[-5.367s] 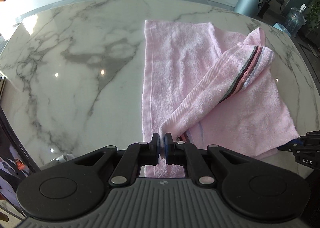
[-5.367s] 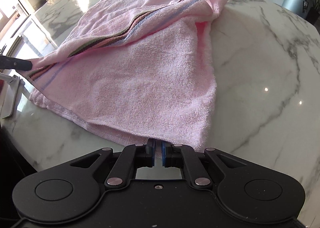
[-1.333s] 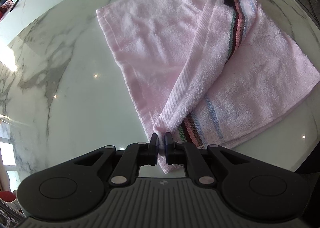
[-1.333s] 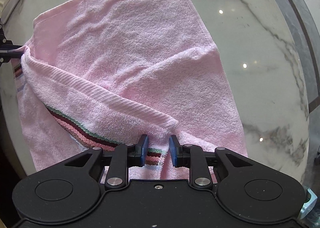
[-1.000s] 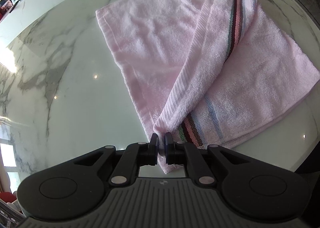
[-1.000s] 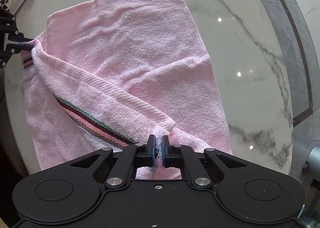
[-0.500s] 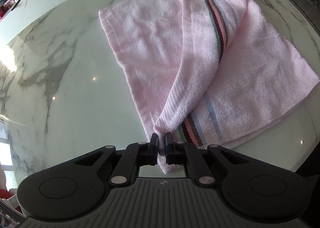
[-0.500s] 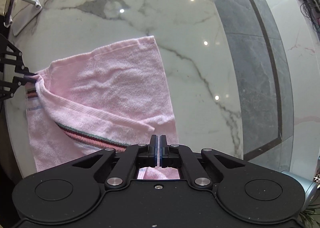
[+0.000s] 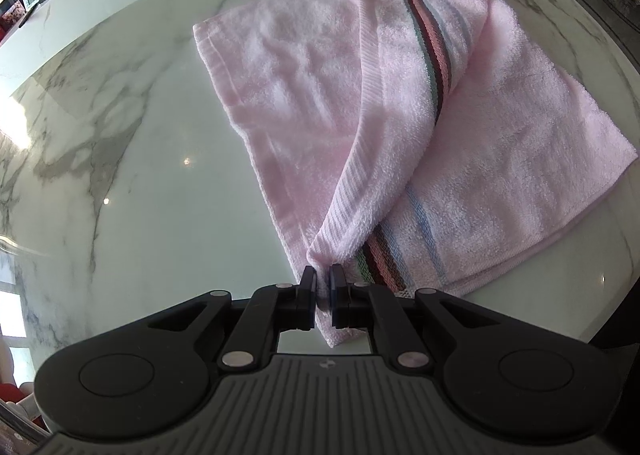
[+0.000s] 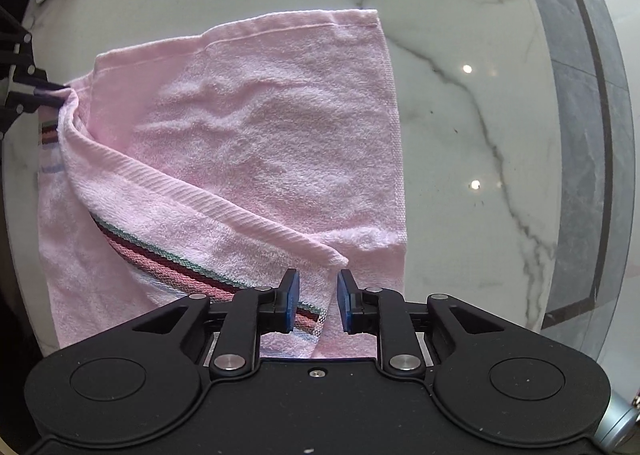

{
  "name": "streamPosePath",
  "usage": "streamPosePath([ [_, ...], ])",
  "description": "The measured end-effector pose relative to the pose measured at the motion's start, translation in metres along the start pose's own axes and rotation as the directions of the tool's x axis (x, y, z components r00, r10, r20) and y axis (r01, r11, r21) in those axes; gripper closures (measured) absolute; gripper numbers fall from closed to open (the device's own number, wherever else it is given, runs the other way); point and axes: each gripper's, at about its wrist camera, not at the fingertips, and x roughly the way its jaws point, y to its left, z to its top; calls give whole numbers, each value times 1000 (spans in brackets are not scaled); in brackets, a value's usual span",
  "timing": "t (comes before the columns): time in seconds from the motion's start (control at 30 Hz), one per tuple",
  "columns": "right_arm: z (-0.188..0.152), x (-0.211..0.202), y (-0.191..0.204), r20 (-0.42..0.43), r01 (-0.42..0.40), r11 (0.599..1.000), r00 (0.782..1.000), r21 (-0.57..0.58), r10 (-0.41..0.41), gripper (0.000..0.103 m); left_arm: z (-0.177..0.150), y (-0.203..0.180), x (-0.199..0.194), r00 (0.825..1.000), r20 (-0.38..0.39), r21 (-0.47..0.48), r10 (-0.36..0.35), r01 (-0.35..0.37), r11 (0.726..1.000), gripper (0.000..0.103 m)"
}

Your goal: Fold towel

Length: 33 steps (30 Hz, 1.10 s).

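Pink towel [image 9: 500, 127]: lies on the marble table [image 9: 120, 175], striped end folded over (no containers in view). Left gripper [image 9: 324, 287]: clenched on the towel's near corner, as a second ago. Right gripper [image 10: 318, 305]: jaws have just been opening, pads clear of the striped corner lying between them; half a second ago they were closed. Its tips are cut off at the left view's top edge.

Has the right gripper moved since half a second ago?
Yes. The right gripper has come back over the towel corner, away from the grey floor band, jaws just opening around the corner.
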Motion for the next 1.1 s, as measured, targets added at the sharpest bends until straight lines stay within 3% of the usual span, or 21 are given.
streamPosePath([
  [0.2, 3, 19, 12, -18, 51, 982, 998, -179, -55, 78, 4, -2, 0, 1000, -23, 18, -1, 1, 1000, 98],
  [0.4, 3, 33, 21, -46, 51, 963, 997, -263, -66, 78, 5, -4, 1, 1000, -22, 13, -6, 6, 1000, 98],
  [0.5, 1, 32, 24, -43, 57, 957, 996, -284, -72, 79, 4, -6, 1, 1000, -20, 10, -8, 9, 1000, 98],
  [0.7, -2, 28, 34, -43, 92, 950, 993, -297, -110, 99, 1, -8, -2, 1000, -14, 5, -10, 10, 1000, 98],
  [1.1, -2, -20, 40, -20, 112, 947, 992, -300, -124, 99, -1, -8, -1, 1000, -3, 1, -9, 9, 1000, 98],
])
